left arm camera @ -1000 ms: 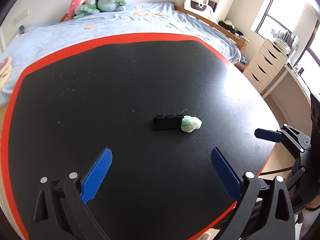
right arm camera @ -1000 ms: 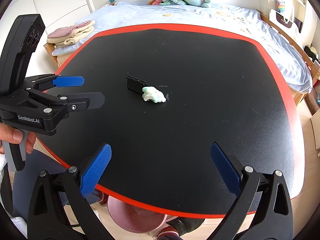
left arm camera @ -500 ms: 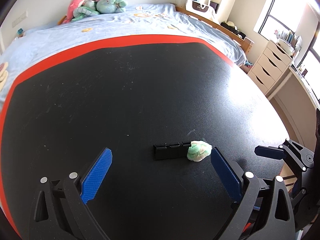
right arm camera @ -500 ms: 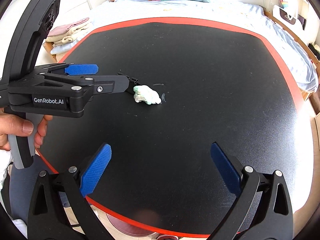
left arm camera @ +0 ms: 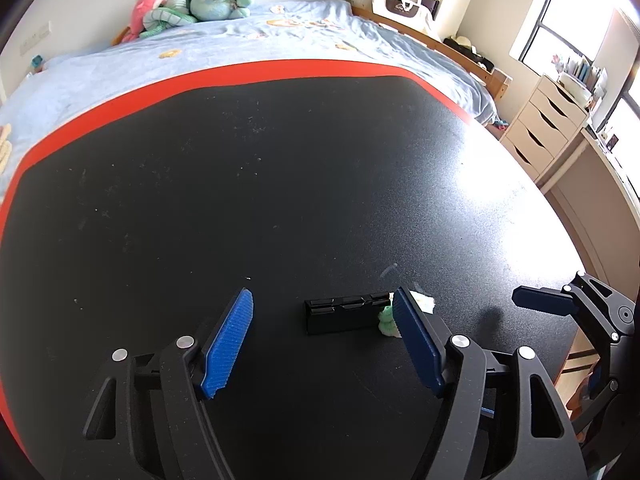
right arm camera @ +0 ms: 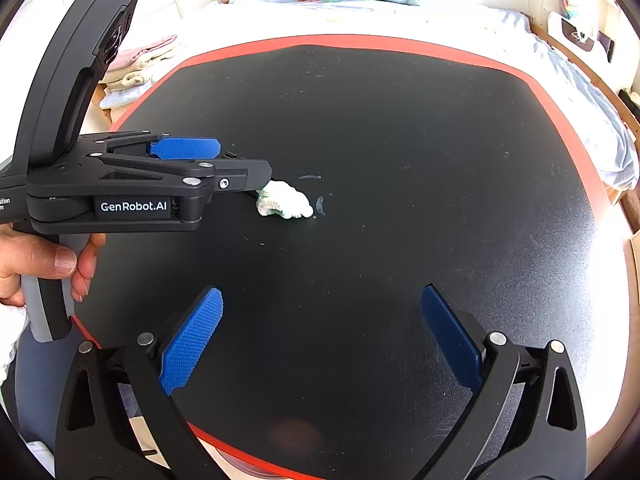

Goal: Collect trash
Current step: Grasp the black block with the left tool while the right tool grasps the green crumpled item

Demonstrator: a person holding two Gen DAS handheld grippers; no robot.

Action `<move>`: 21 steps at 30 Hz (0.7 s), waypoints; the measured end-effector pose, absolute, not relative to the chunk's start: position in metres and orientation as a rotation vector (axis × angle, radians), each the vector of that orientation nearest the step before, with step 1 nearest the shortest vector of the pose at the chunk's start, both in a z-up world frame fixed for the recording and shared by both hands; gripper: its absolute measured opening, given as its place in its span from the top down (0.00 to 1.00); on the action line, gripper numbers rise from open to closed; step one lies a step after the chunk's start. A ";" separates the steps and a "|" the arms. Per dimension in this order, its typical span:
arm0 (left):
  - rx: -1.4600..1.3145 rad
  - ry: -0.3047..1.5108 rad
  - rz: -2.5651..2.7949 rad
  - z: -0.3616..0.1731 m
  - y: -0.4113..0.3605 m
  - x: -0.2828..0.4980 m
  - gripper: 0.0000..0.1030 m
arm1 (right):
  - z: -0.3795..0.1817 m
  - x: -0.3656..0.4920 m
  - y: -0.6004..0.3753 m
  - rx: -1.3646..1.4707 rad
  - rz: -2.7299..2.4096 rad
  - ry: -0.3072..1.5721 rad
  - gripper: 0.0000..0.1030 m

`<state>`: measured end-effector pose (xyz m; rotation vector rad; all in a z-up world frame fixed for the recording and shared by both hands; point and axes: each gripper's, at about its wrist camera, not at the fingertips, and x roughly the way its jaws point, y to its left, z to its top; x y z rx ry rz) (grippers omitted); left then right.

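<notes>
A crumpled white-green paper wad (right arm camera: 285,200) lies on the black table (right arm camera: 400,140), touching a small black box (left arm camera: 346,315). In the left wrist view the wad (left arm camera: 387,322) is partly hidden behind the right finger. My left gripper (left arm camera: 322,334) is open, low over the table, with the box between its fingers and the wad at the right fingertip. It also shows in the right wrist view (right arm camera: 224,164), hiding the box. My right gripper (right arm camera: 320,332) is open and empty, well short of the wad, near the table's front edge.
The table has a red rim (left arm camera: 280,70). A bed (left arm camera: 240,36) with plush toys (left arm camera: 192,4) lies beyond it. White drawers (left arm camera: 540,128) stand at the right. Folded towels (right arm camera: 136,68) lie to the left. A pink bin's rim (right arm camera: 256,470) shows under the front edge.
My left gripper has moved forward and down, so the box now sits between its fingers and the wad at its right fingertip. Its jaws have narrowed somewhat. My right gripper has moved forward slightly.
</notes>
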<state>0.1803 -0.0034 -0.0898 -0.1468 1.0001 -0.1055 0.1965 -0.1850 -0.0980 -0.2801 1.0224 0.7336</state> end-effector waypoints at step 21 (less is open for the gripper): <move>-0.145 1.003 -0.117 -0.090 0.008 0.176 0.60 | -0.105 0.219 -0.151 -0.318 0.771 0.998 0.05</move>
